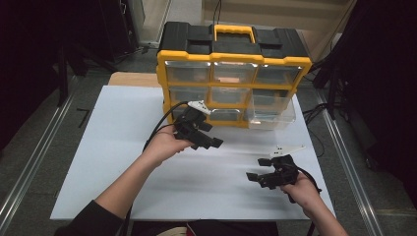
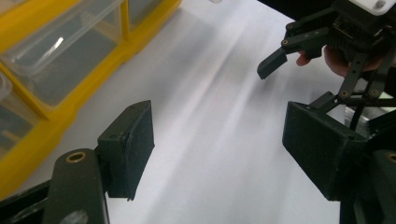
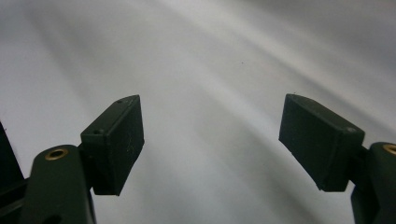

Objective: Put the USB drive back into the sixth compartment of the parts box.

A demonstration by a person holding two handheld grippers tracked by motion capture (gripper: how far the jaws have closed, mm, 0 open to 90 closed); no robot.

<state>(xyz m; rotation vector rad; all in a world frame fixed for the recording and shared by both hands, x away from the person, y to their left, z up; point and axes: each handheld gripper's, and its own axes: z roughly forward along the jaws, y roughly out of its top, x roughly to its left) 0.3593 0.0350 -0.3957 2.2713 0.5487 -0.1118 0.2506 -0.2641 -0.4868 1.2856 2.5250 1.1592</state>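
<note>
Both forearms come in from the near edge, each hand carrying a pair of tongs over the white bench point(image 1: 113, 147). Left tongs point(image 1: 212, 142) hang just in front of the yellow organiser point(image 1: 233, 73), near its bottom row of clear drawers; their jaws stand wide apart with nothing between them, as the left gripper view confirms point(image 2: 217, 149). Right tongs point(image 1: 255, 172) hover low over bare bench toward the near right, well apart from the organiser, also spread wide and empty point(image 3: 212, 140) (the same tool appears farther off in the left gripper view point(image 2: 280, 58)).

One clear drawer point(image 1: 273, 115) at the bottom right of the organiser sits pulled partly out, its front past the yellow frame; whether it holds anything cannot be told. Other drawers look flush.

My reading is that the work is at an approach stage: neither tool has contact with a drawer yet. Next, one pair likely has to line up square with a drawer front, close on its lip, and draw or push straight along the runners, with the free tongs steadying the case so it doesn't slide.
</note>
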